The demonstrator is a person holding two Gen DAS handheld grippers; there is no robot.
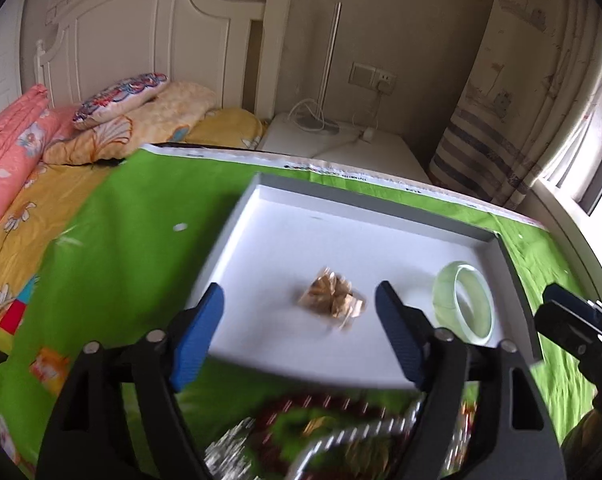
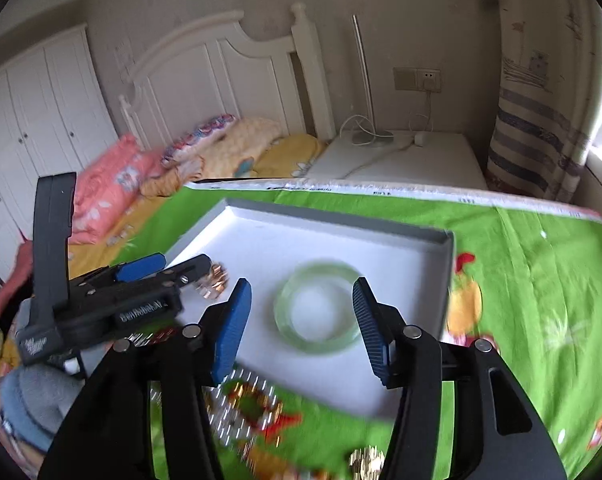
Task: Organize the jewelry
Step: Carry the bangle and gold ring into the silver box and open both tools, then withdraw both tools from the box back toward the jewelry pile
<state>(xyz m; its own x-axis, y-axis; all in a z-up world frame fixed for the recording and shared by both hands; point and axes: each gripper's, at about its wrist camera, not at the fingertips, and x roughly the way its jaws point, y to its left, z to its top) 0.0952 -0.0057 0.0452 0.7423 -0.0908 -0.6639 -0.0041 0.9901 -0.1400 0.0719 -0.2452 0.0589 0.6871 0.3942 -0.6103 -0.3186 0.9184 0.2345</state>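
Observation:
A shallow white box tray [image 1: 285, 240] [image 2: 261, 236] lies on a green cloth. In it are a small gold jewelry piece [image 1: 333, 300] [image 2: 213, 280] and a pale green jade bangle [image 1: 467, 304] [image 2: 319, 310]. My left gripper [image 1: 301, 336] is open and empty, its fingers either side of the gold piece, above the tray's near edge. My right gripper [image 2: 301, 320] is open and empty, its fingers either side of the bangle. A dark red bead bracelet [image 1: 321, 412] and silver chains [image 1: 361, 436] [image 2: 237, 412] lie blurred on the cloth in front of the tray.
The green cloth [image 1: 133, 216] [image 2: 533, 280] covers a surface beside a bed with pillows [image 1: 121, 100]. A white nightstand [image 2: 421, 160] with cables and a striped curtain [image 1: 501, 120] stand behind. The left gripper's body [image 2: 113, 304] is at left in the right wrist view.

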